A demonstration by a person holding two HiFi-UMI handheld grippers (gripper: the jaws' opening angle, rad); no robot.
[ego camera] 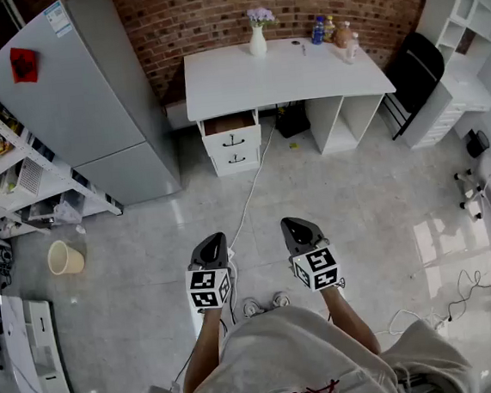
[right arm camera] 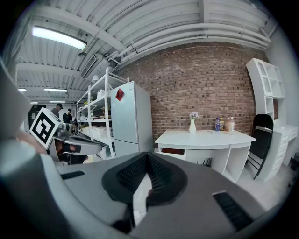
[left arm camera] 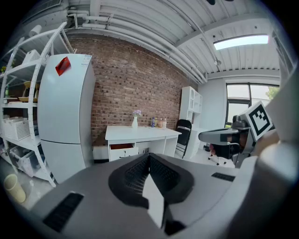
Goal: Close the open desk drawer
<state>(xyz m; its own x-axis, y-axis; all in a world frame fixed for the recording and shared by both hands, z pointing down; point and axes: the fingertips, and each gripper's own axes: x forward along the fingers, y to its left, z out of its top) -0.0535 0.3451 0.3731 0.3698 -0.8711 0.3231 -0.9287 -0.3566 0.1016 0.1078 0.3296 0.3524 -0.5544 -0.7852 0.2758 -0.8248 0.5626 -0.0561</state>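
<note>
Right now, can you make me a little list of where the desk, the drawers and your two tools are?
desk: white, against the brick wall
top drawer: pulled out, open
lower drawer: shut
left tool: shut, empty, over the floor, far from the desk
right tool: shut, empty, beside the left tool
on desk: vase, bottles
fridge: grey, beside the desk
</note>
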